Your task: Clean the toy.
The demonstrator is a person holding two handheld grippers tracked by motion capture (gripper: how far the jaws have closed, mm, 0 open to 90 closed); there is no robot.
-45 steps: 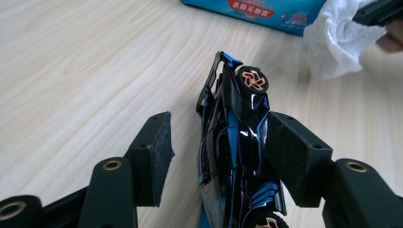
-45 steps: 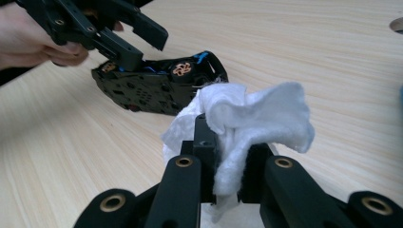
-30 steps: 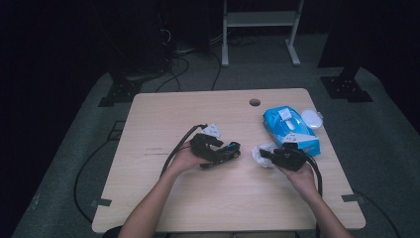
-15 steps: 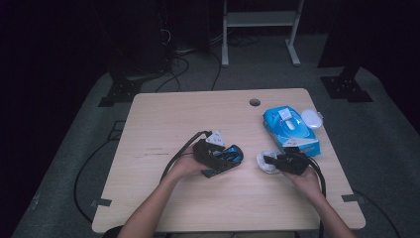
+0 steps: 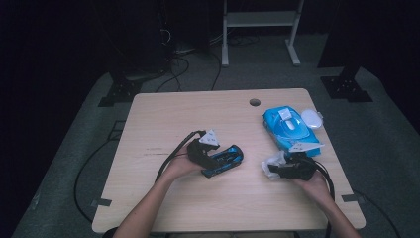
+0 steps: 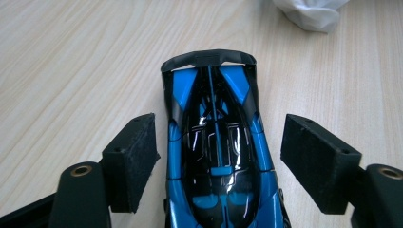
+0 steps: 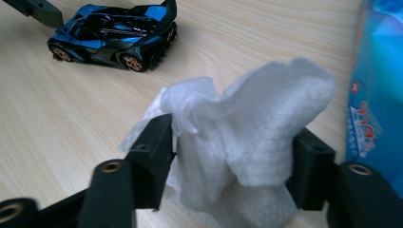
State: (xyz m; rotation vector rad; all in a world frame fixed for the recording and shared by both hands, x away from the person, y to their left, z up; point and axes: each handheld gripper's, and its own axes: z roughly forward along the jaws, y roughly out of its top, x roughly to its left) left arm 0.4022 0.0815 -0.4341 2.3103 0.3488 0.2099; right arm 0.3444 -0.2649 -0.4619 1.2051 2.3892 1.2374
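A blue and black toy car [image 6: 214,156] rests on the wooden table [image 5: 198,114], between the jaws of my left gripper [image 6: 221,126]. Those jaws have just been opening, and a gap shows on each side of the car [image 5: 233,156]. In the high view the left gripper [image 5: 218,161] sits left of centre. My right gripper [image 7: 233,133] has just opened its jaws, and a crumpled white wipe [image 7: 256,109] stands loose between them. In the high view the right gripper [image 5: 278,168] points left at the wipe [image 5: 272,162], right of the car [image 7: 114,33].
A blue pack of wipes [image 5: 289,126] lies at the table's right side, close behind my right gripper, with a white oval object [image 5: 312,118] beside it. A small round hole [image 5: 254,102] sits near the far edge. Cables trail off both grippers.
The left jaws have spread off the car, which now lies flat on the table. The right hand has come slightly toward the near edge, and its jaws have opened off the wipe.
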